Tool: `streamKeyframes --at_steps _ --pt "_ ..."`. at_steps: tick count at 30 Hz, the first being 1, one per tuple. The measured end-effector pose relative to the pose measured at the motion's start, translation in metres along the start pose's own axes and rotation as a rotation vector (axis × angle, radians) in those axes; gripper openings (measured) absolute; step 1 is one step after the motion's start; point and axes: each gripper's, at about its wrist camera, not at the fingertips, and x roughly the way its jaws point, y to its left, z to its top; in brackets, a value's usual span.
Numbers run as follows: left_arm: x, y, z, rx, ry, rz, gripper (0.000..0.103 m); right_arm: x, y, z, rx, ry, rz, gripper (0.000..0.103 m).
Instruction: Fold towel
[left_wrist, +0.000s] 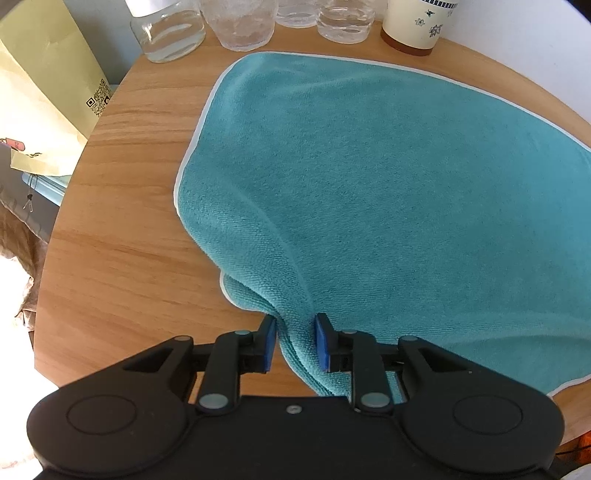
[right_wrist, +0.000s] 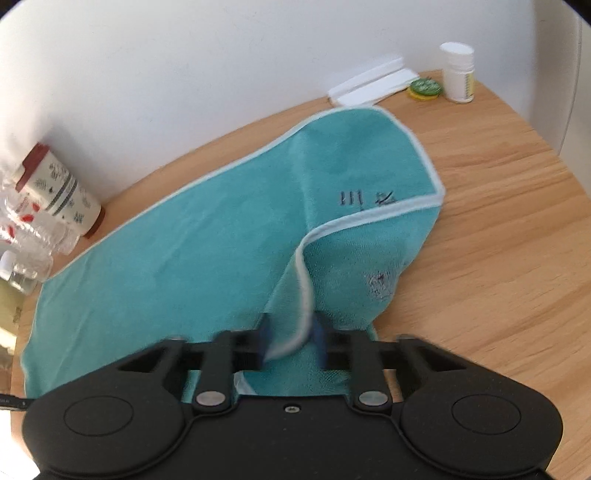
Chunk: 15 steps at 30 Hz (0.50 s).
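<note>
A teal towel (left_wrist: 369, 177) with a pale hem lies spread on a round wooden table (left_wrist: 122, 206). My left gripper (left_wrist: 295, 343) is shut on a bunched near-left corner of it, with cloth pinched between the blue pads (left_wrist: 320, 341). In the right wrist view the same towel (right_wrist: 184, 251) shows its near-right corner lifted and turned over, dark lettering on the part beneath. My right gripper (right_wrist: 290, 339) is shut on that hemmed corner, slightly blurred.
Glass jars (left_wrist: 168, 31) and a patterned cream cup (left_wrist: 417, 26) line the table's far edge. A white bottle (right_wrist: 458, 72), a green lid (right_wrist: 424, 88) and white flat items (right_wrist: 373, 85) sit at the far right by the wall. A paper bag (left_wrist: 44, 96) stands off the left.
</note>
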Motion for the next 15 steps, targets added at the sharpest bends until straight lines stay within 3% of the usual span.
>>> streamKeyframes --at_steps 7,15 --pt "-0.001 0.002 0.001 0.000 0.007 0.001 0.023 -0.022 -0.003 0.002 -0.027 -0.030 -0.058 0.003" --pt "-0.001 0.004 0.000 0.012 0.010 0.014 0.023 -0.074 -0.038 -0.010 -0.034 -0.016 -0.244 0.002"
